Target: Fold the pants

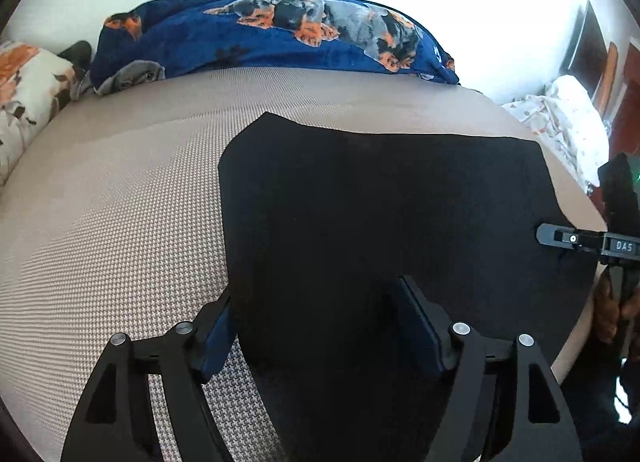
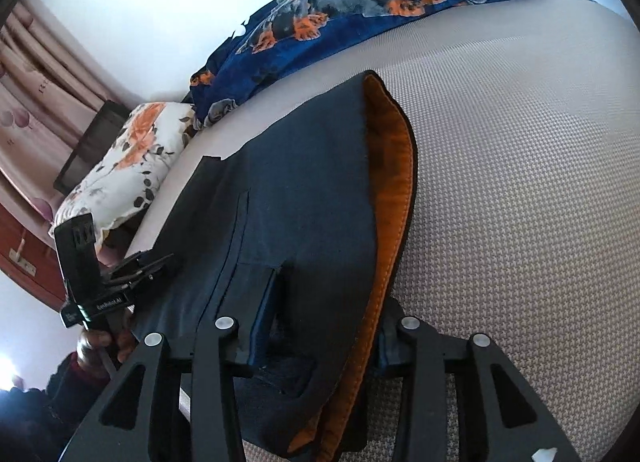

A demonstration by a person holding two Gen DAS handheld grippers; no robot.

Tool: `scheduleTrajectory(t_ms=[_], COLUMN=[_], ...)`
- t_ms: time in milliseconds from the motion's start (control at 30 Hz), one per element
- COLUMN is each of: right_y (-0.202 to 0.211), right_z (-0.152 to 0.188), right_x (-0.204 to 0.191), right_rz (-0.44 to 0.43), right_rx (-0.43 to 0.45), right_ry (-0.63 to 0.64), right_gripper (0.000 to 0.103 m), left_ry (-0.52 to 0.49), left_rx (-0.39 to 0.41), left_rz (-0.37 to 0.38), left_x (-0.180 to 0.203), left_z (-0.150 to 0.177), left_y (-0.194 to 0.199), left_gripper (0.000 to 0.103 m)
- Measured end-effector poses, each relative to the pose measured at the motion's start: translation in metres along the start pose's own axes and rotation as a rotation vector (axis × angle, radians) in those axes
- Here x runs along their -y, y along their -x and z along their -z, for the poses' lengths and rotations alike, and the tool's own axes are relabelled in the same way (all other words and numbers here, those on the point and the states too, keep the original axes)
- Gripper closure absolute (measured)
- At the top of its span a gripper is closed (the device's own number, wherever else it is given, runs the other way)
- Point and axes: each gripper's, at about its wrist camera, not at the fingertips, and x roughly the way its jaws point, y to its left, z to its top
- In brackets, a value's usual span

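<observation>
Dark pants (image 1: 380, 214) lie folded on the bed (image 1: 120, 202); left tongs (image 1: 320, 326) and right tongs (image 2: 324, 326) both gape, pads clear of the cloth between them.

Bare mattress (image 1: 120, 202) lies open left of the pants (image 1: 380, 214); blanket (image 1: 280, 34) and pillow (image 1: 28, 90) block the far edge.

Black hand-held gripper (image 1: 316, 326); silver screws, blue pads (dark red knit sleeve (image 2: 70, 378))

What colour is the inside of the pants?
Orange. The lining of the dark pants shows best in the right wrist view, along their edge.
</observation>
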Motion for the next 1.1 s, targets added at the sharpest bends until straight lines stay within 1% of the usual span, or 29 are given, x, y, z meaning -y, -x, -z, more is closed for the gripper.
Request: scheduleTrajectory(t_ms=[133, 367, 667, 733, 800, 967, 1100], right_y=[0.000, -0.001, -0.004, -0.004, -0.003, -0.003, -0.003], right_z=[0.002, 0.003, 0.003, 0.003, 0.003, 0.005, 0.007], right_x=[-0.003, -0.002, -0.011, -0.012, -0.012, -0.013, -0.015], right_rz=[0.015, 0.016, 0.030, 0.022, 0.012, 0.007, 0.006], right_rx=[0.018, 0.025, 0.008, 0.003, 0.004, 0.014, 0.026], right_ry=[0.011, 0.011, 0.054, 0.061, 0.057, 0.061, 0.072], right_gripper=[0.067, 0.066, 0.053, 0.048, 0.045, 0.044, 0.040], left_ry=[-0.013, -0.024, -0.022, -0.024, -0.024, -0.025, -0.042], left_rx=[0.012, 0.024, 0.028, 0.030, 0.030, 0.034, 0.048], left_rz=[-0.021, -0.050, -0.084, -0.096, -0.105, -0.118, -0.146], left_x=[0.002, 0.004, 0.006, 0.007, 0.008, 0.008, 0.011], left_z=[0.003, 0.007, 0.006, 0.006, 0.006, 0.006, 0.007], left_y=[0.002, 0.005, 0.004, 0.004, 0.004, 0.004, 0.005], left_gripper=[0.026, 0.022, 0.016, 0.015, 0.014, 0.011, 0.010])
